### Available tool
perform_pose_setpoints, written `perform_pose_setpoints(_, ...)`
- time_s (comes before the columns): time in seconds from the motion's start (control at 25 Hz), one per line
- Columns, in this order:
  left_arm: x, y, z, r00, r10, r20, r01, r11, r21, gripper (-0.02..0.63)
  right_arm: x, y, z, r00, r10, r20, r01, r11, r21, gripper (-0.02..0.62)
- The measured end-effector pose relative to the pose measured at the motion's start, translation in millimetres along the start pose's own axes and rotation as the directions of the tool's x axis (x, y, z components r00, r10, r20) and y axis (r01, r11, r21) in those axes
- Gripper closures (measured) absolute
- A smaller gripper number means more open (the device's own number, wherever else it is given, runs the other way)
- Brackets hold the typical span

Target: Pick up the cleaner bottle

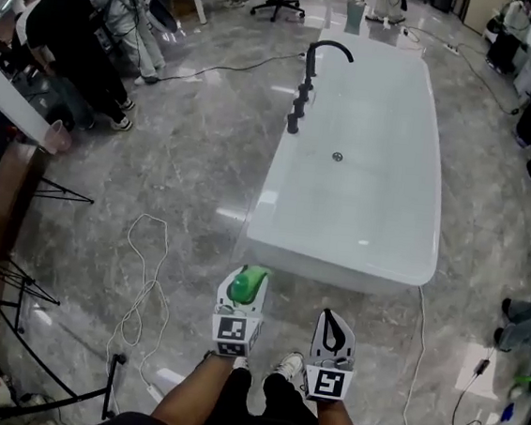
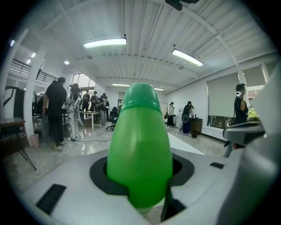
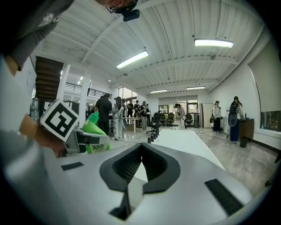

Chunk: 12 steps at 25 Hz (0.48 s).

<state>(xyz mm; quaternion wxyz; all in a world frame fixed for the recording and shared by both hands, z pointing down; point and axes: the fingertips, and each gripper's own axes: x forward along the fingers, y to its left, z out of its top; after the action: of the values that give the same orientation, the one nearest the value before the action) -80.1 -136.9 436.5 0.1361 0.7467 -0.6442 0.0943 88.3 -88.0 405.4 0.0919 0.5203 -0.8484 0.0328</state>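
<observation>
**Green cleaner bottle [image 2: 139, 149] clamped in the left gripper [image 1: 243, 289], near the tub**

Standing on grey marble floor [image 1: 176, 169], just short of the near end of a long white bathtub [image 1: 380, 106]. Holding the bottle clear of the floor, roughly upright, with jaws part-way apart and pressed on both flanks. Green cap end above the jaws, labelled body below them. Nothing in the right gripper [image 1: 331, 319], jaws drawn together on empty air.

Probably thin, glossy plastic: squeezable, smooth, apt to slip where the body tapers. Weight likely modest, depending on an unseen fill. Best taken on the wider part under the shoulder, with firm but not crushing pressure, and kept upright.

Pale letters on a green label [image 3: 97, 148], seen from the right gripper view; possibly "AXE", too blurred to read for certain.
</observation>
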Motion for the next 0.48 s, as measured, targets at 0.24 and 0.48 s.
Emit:
perform_pose_setpoints(0.24,-16.5,-31.6,44.6,0.998,-0.043,0.043,0.043,0.999,0.009,0.416,-14.8,-20.0,43.3,0.998,0.004,0.060,-0.005,1.000,0.019,0.578)
perform_pose_setpoints(0.48,-22.2,-50.9,86.6,0.993,-0.082,0.079,0.080,0.996,0.034,0.416,-18.0,-43.5,81.4,0.994,-0.047,0.098,0.046,0.999,0.012,0.578)
